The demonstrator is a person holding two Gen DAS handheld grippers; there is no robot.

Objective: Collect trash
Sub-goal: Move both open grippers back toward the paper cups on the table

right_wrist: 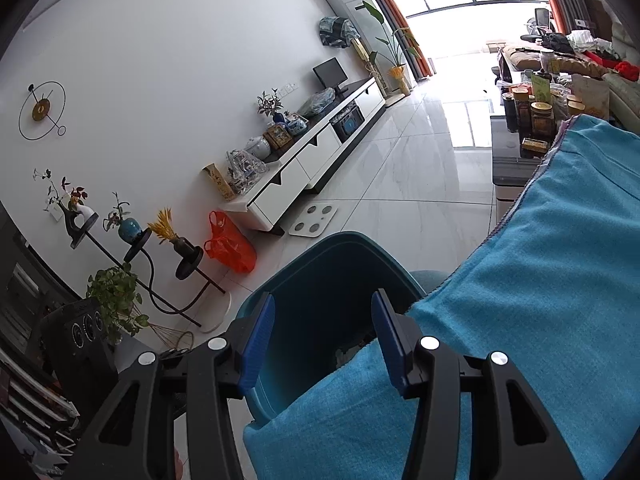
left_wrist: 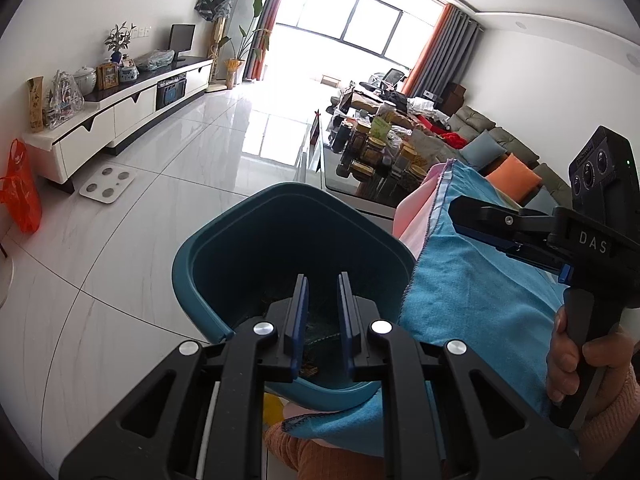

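Blue cloth [right_wrist: 520,280] covers the bin's [right_wrist: 320,280] near rim; bin's contents indistinct.

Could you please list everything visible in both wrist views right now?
bin: one, teal, on floor under both grippers
cloth: one, blue, draped beside bin, edge over rim
plastic bag: one, orange, floor by TV cabinet
scale: one, white, on floor
TV cabinet: one, white, along wall
jars: several, brown, on glass table
sofa: one, grey, right
left gripper: fingers slightly apart, empty
right gripper: fingers apart, empty
hand: one, holding right gripper's handle
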